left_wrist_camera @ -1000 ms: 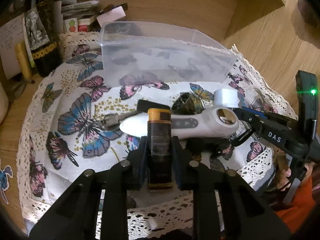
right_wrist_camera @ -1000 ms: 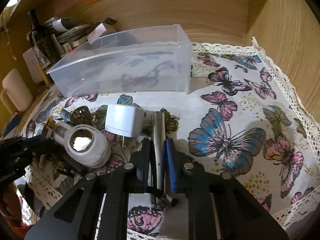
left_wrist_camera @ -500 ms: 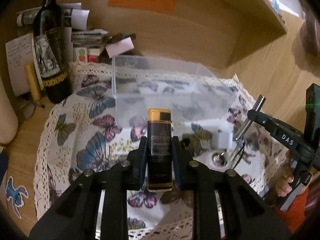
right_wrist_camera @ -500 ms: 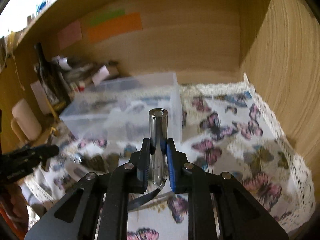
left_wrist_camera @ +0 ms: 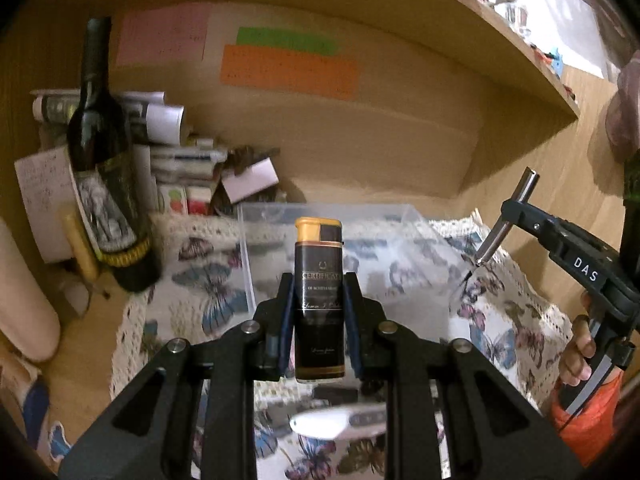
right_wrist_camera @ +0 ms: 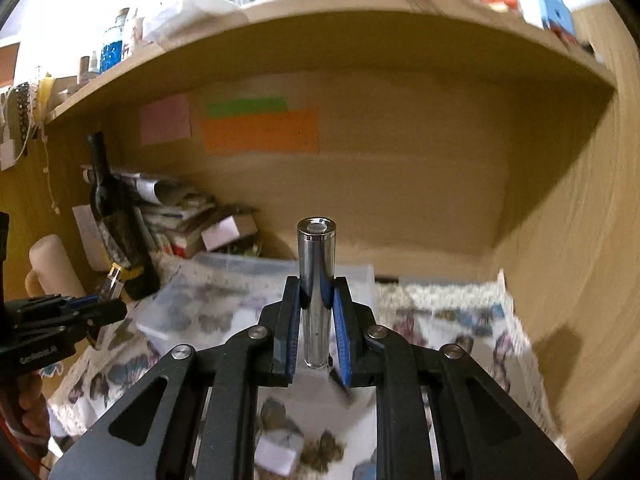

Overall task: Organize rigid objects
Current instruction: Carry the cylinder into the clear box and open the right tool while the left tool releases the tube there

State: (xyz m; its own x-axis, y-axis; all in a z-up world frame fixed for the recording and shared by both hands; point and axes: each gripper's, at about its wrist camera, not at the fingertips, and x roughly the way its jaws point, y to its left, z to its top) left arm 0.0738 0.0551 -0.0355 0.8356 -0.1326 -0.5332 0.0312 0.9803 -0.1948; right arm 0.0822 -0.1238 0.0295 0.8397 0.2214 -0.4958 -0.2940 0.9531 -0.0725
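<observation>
The wooden alcove (right_wrist_camera: 400, 160) with its shelf overhead walls in the scene at the far side and the right, so free room lies above the tabletop and toward the near side. On the tabletop, a butterfly-print cloth with a lace edge (left_wrist_camera: 520, 320) carries the clear rectangular plastic bin (left_wrist_camera: 400, 248), open at the top, its long axis running left to right. It sits just beyond and below both grippers, which is the relation the coming move turns on: each held thing likely needs to go forward over the near rim, then down. A dark wine bottle (left_wrist_camera: 104, 152) stands to the far left of the bin, close enough to mind on that side. The left gripper (left_wrist_camera: 319, 308) is clamped on a black lighter with an orange cap (left_wrist_camera: 319, 300), upright, centred before the bin. The right gripper (right_wrist_camera: 317, 312) is clamped on a polished metal cylinder (right_wrist_camera: 316, 280), also upright, facing the bin's right half. Neither looks clearly nearer. A blurred white handheld device (left_wrist_camera: 340, 424) lies on the cloth on the near side, below the left gripper
</observation>
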